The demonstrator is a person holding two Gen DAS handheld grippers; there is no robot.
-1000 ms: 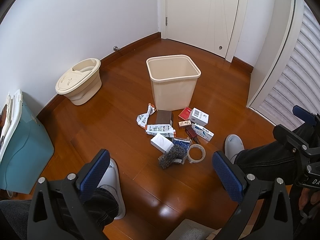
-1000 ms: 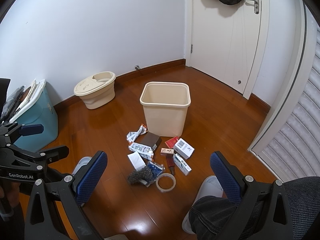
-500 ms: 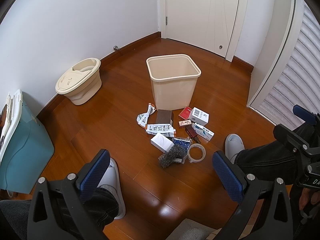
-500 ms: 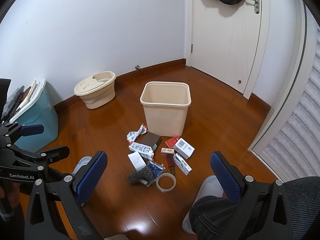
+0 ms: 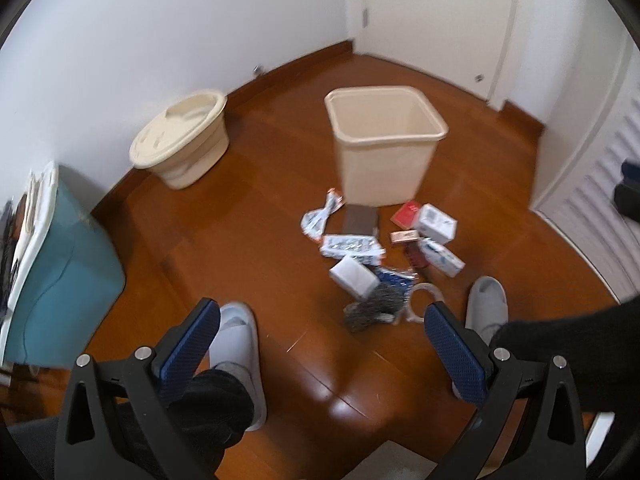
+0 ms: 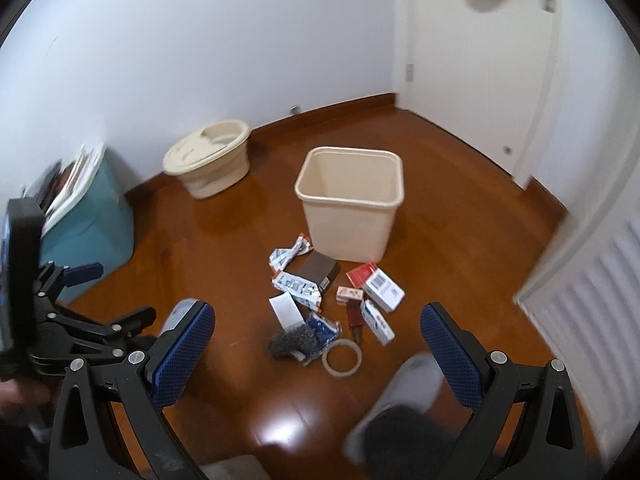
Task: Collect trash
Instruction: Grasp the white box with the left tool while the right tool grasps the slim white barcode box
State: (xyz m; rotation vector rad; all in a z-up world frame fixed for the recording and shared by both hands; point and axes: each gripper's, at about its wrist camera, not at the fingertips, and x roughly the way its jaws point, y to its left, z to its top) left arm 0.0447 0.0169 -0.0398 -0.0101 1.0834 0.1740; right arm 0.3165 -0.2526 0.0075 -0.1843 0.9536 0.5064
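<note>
Both sets of fingers were spread wide and gripping nothing: the left gripper point(image 5: 322, 344) and the right gripper point(image 6: 318, 344) hung over the wooden floor point(image 6: 460, 240). Just ahead lay the trash pile point(image 6: 332, 304), with boxes, wrappers, a steel scourer point(image 5: 370, 308) and a tape roll point(image 6: 342, 359). Beyond, touching the pile's far edge, stood the cream bin point(image 6: 350, 204), upright.

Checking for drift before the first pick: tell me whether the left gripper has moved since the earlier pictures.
Yes. The left gripper has moved forward: the fixed trash bin and door sit differently in its view, and the slippers now lie between its open fingers.
</note>
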